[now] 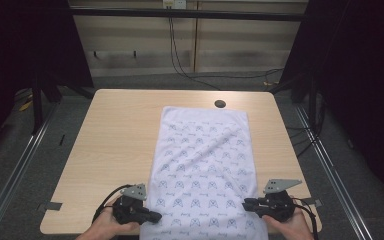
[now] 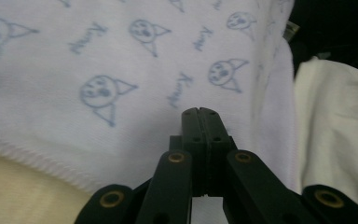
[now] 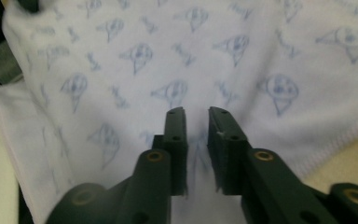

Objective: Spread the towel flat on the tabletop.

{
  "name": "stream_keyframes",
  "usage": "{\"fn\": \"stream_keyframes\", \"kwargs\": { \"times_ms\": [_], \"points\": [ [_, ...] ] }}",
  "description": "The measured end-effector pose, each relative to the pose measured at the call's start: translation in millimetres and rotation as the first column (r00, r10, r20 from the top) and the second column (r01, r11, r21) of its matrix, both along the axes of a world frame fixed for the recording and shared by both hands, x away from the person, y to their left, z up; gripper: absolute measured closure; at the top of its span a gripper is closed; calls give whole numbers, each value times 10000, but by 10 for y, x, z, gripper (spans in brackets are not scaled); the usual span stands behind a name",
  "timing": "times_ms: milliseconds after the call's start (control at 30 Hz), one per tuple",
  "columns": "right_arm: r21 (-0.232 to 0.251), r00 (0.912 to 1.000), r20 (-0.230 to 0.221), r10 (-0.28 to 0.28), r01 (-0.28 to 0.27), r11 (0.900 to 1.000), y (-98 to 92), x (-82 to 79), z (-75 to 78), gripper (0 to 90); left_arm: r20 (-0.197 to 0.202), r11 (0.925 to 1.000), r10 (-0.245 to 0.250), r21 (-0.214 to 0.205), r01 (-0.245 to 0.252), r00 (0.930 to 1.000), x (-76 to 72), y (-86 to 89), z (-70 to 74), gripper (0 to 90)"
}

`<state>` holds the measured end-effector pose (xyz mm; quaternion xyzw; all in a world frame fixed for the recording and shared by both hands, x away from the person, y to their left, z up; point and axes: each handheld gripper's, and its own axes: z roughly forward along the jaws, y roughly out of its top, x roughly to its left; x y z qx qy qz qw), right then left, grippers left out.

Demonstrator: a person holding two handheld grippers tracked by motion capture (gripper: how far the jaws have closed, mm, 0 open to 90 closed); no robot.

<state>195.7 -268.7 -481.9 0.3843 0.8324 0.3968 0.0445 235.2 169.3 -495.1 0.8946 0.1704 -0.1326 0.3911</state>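
The white towel [image 1: 202,170] lies flat on my counter [image 1: 115,135]. My left gripper [image 1: 152,216] is clenched tight at its near corner. My right gripper [image 1: 247,204] sits released, jaws apart over the cloth.

The towel [image 2: 121,70] bears small printed words, too blurred to read.

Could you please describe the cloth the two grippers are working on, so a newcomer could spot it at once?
On the light wooden table, a long white towel runs from near the far edge to the person's edge. Pale blue cartoon faces and script cover it, and nothing else lies there.
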Motion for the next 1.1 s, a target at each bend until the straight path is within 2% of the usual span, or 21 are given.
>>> {"fn": "stream_keyframes", "kwargs": {
  "times_ms": [100,133,233,300,333,400,433,467,500,533,567,600,633,667,700,767,833,900,1000,1067,1100],
  "points": [
    [251,9995,218,-239,233,9994,-12,116,27,677,328,9951,744,-674,-721,9967,146,23,106,885],
    [353,9992,193,-338,331,9988,-11,170,30,663,544,9914,1118,-746,-1076,9922,240,30,134,831],
    [335,9980,408,-484,470,9983,7,339,36,628,698,9781,1972,-817,-1914,9779,579,39,151,801],
    [368,9970,524,-572,553,9978,17,455,38,613,947,9684,2477,-553,-2434,9642,786,18,119,797],
    [390,9965,506,-667,647,9971,18,511,39,608,1048,9592,2820,-508,-2781,9537,885,11,93,797],
    [359,9955,558,-762,743,9966,22,624,35,603,910,9440,3297,-465,-3267,9397,1054,-6,41,787],
    [235,9947,591,-838,825,9963,26,677,31,601,1220,9406,3393,-353,-3376,9327,1103,-27,28,764],
    [244,9942,600,-890,877,9959,26,728,23,599,1162,9342,3564,-262,-3558,9271,1154,-37,12,732],
    [290,9939,549,-961,946,9951,27,774,14,598,1142,9222,3855,-165,-3863,9156,1194,-45,-2,683],
    [241,9935,537,-1009,997,9947,33,818,1,597,1240,9196,3895,38,-3929,9127,1210,-63,-17,635],
    [102,9933,568,-1011,1007,9949,35,857,-14,594,1273,9224,3799,221,-3855,9162,1208,-77,-41,646],
    [63,9931,493,-1066,1065,9943,41,888,-29,590,1561,9223,3772,259,-3855,9129,1180,-79,-57,668],
    [-21,9932,482,-1058,1060,9944,43,915,-45,587,1838,9269,3611,366,-3735,9142,1151,-73,-54,736],
    [-79,9929,460,-1101,1105,9938,50,935,-58,580,1853,9322,3448,477,-3588,9202,1133,-58,-48,799],
    [-65,9926,429,-1134,1137,9935,53,950,-71,574,1947,9335,3375,563,-3540,9210,1112,-38,-43,857],
    [-101,9934,408,-1073,1078,9941,49,986,-91,575,1892,9337,3384,547,-3540,9218,1053,12,-43,874],
    [-107,9934,381,-1083,1088,9940,46,1011,-93,578,1794,9332,3417,515,-3557,9225,970,69,-41,872],
    [-29,9934,387,-1077,1079,9942,46,1031,-87,587,1377,9348,3410,548,-3509,9299,898,146,-31,849],
    [-102,9938,384,-1048,1052,9944,59,1069,-102,600,1195,9423,3242,463,-3315,9384,778,237,-24,783],
    [-320,9943,320,-1016,1026,9942,88,1077,-126,616,1237,9438,3205,431,-3278,9391,735,274,-18,723],
    [-477,9955,333,-882,898,9948,105,1084,-146,621,1208,9399,3336,339,-3397,9349,740,282,-16,671]
  ]
}}
